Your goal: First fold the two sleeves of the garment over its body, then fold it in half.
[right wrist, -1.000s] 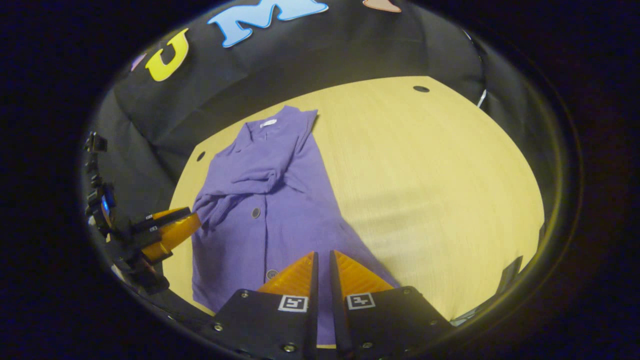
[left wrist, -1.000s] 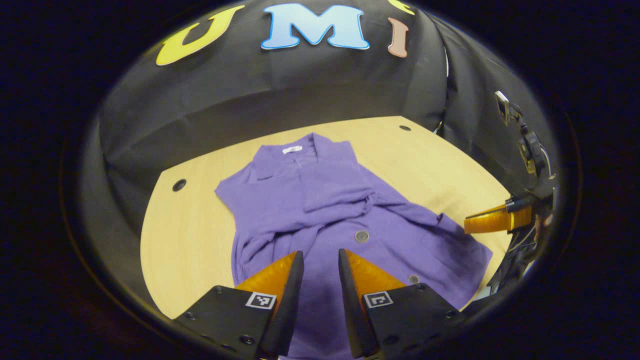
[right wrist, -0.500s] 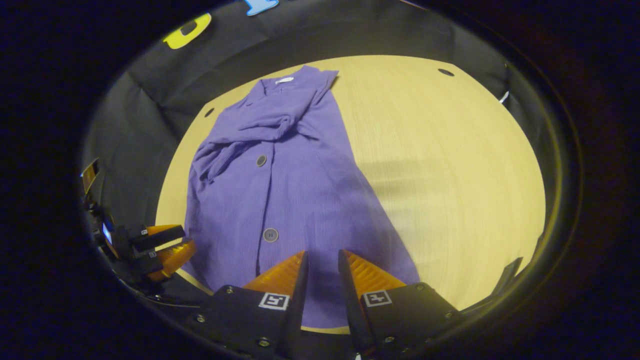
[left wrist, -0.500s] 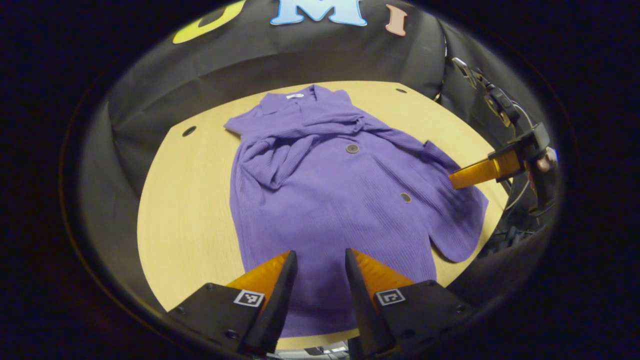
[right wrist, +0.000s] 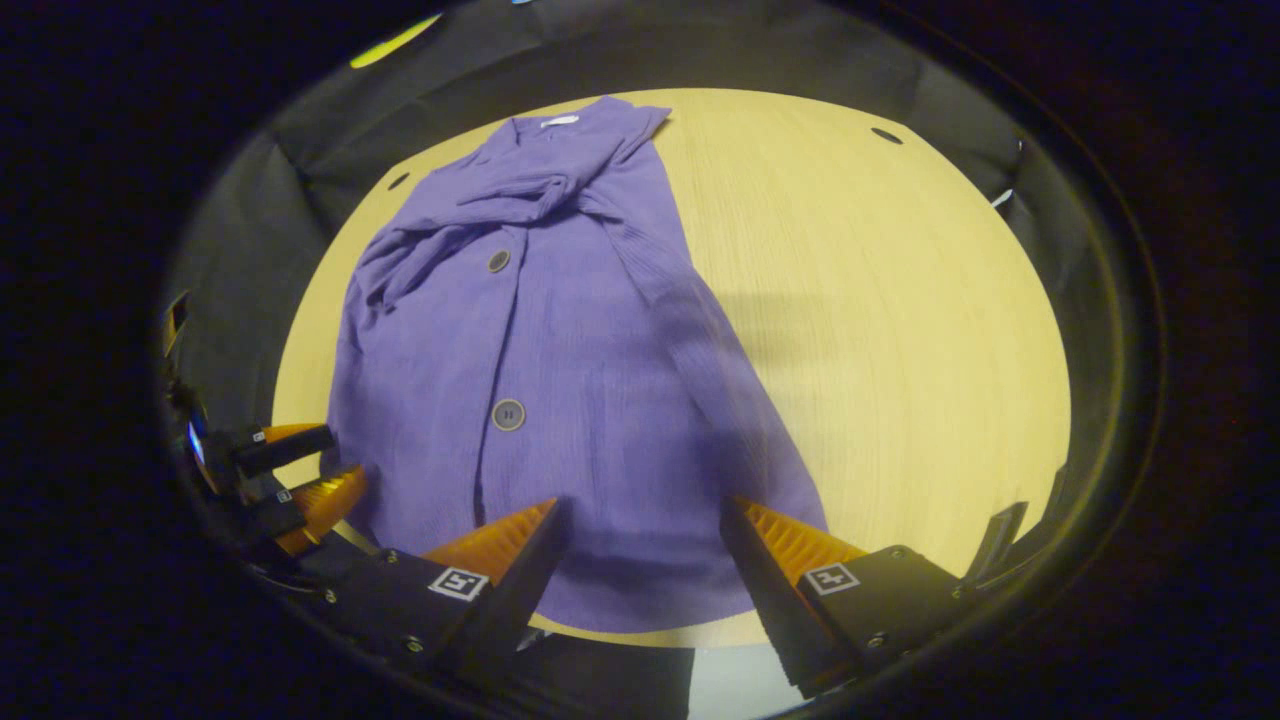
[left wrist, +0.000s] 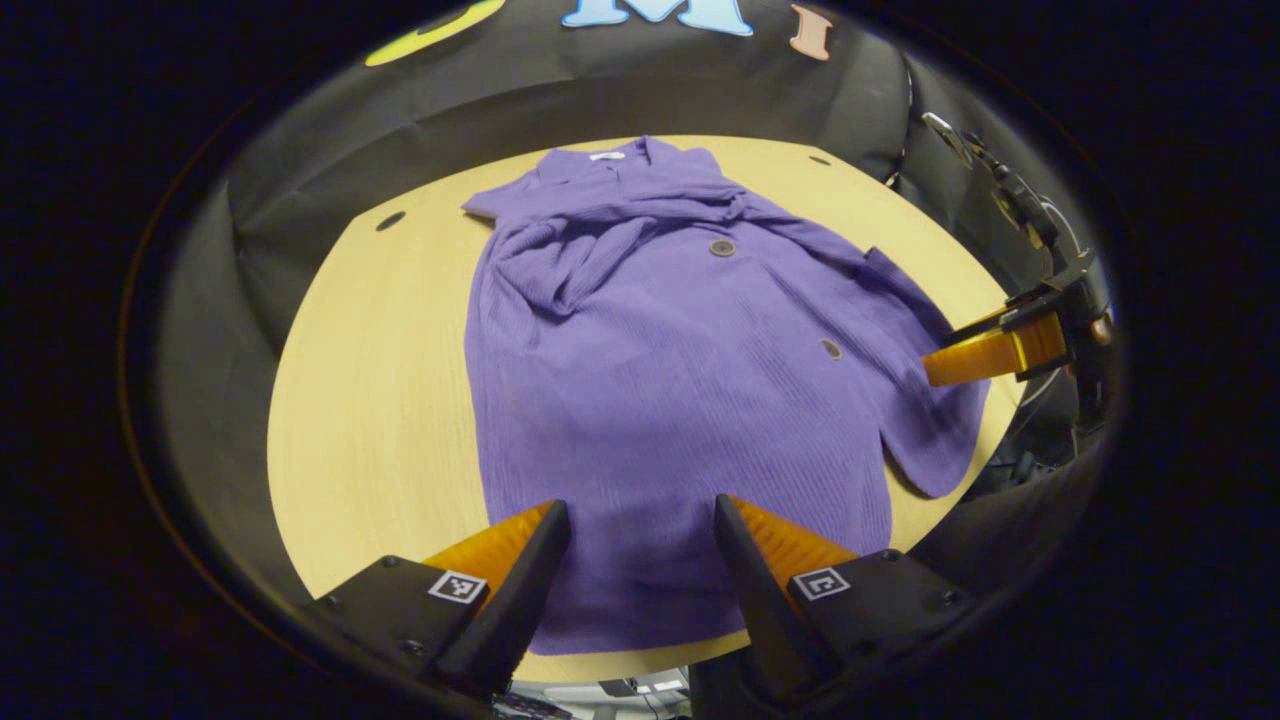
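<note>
Down at the near edge, the left gripper (left wrist: 632, 525) hangs with its jaws spread apart and nothing between them, the orange fingers (left wrist: 498, 545) straddling the hem of the purple cardigan (left wrist: 660, 360) from above the desk's front edge. Each black finger mount carries a small square black-and-white marker (left wrist: 457, 586); no words can be read on them. The right gripper (right wrist: 640, 530) is likewise released, its jaws wide over the hem at the cardigan's other lower corner, with a marker tag (right wrist: 833, 578) of the same kind on each mount.

The cardigan lies flat on the light wooden desk (left wrist: 370, 400), collar at the far side and hem toward the grippers. Both sleeves are folded across the chest, bunched in a crossed heap just below the collar. Two dark round buttons (right wrist: 508, 413) sit down the front. A small white label (left wrist: 606, 155) shows inside the collar; its writing is too small to read.

From the left gripper view, the right gripper (left wrist: 990, 352) appears by the cardigan's far lower corner; from the right gripper view, the left gripper (right wrist: 305, 470) sits beside the opposite corner.

The desk has dark round holes (right wrist: 886, 135) near its far corners. Black cloth (left wrist: 560, 110) walls the booth behind it.
</note>
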Demonstrator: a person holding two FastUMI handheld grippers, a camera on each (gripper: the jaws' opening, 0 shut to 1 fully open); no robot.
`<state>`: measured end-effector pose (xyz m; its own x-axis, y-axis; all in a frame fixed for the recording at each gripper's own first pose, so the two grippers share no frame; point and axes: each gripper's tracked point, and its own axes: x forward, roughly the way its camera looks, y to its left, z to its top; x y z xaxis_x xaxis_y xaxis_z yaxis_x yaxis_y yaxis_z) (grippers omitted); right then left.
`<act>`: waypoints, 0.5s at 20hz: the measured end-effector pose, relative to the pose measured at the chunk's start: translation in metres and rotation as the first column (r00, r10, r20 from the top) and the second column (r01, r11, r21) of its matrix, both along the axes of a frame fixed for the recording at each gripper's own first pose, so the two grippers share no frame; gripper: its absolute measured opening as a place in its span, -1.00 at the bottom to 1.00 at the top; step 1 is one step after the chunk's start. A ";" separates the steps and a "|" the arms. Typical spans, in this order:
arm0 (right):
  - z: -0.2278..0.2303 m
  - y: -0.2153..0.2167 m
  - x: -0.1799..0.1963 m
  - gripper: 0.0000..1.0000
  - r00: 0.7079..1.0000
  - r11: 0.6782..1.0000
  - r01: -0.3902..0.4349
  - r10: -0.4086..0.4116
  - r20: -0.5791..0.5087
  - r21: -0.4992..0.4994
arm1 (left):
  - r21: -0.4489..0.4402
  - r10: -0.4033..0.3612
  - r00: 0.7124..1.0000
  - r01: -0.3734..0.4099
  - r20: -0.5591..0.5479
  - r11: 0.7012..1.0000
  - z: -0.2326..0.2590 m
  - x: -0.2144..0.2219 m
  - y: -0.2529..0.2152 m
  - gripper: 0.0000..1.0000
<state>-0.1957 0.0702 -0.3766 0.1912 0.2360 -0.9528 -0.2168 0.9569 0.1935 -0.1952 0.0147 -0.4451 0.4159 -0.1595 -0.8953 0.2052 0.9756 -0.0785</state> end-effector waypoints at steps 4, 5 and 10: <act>-0.011 -0.005 -0.012 0.96 0.998 0.996 -0.054 0.052 -0.028 -0.072 | 0.017 -0.011 1.000 0.011 -0.029 1.000 -0.017 0.007 0.001 0.90; -0.012 -0.004 -0.015 0.96 0.997 0.994 -0.068 0.066 -0.034 -0.084 | 0.025 -0.017 0.999 0.018 -0.033 1.000 -0.018 0.003 -0.002 0.89; -0.020 -0.003 -0.019 0.98 0.993 0.987 -0.108 0.101 -0.064 -0.118 | 0.035 -0.006 0.999 0.008 -0.053 0.999 -0.017 0.002 -0.003 0.91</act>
